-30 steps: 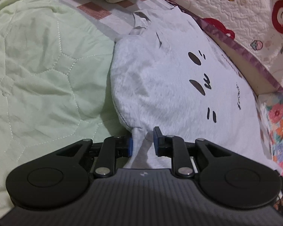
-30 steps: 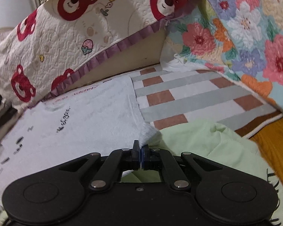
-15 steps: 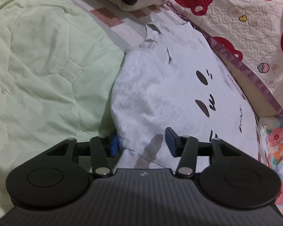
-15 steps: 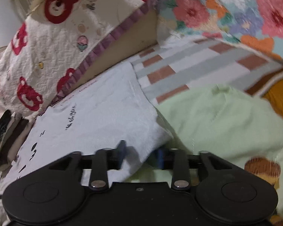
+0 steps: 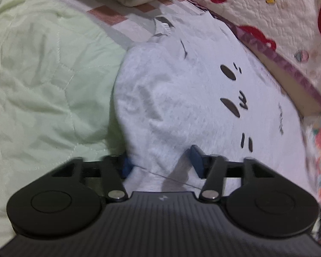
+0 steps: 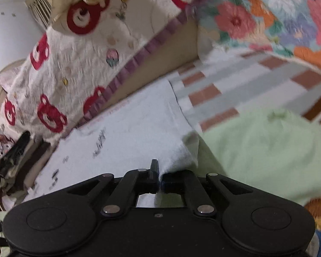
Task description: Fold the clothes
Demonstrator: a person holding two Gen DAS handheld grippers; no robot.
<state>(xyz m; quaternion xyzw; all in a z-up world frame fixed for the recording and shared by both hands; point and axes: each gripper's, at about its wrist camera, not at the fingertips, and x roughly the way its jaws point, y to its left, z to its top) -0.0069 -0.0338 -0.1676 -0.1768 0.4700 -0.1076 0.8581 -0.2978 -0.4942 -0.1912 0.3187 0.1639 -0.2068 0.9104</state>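
Lying flat on the bed beside a green quilt (image 5: 42,81), the white printed T-shirt (image 5: 192,98) looks soft, light and limp. Right gripper (image 6: 160,176) fingers are clamped on its near corner; left gripper (image 5: 162,162) fingers stand apart over the near hem, a good hold.

no readable text anywhere. white shirt (image 5: 182,98) carries small dark script line near its edge, plus second faint pinkish line: both too blurred to read, in left and right wrist views alike. bear-print quilt (image 6: 75,70) shows tiny lettering near top: illegible. left tool (image 5: 160,162) body has small pale logo mark, no letters.
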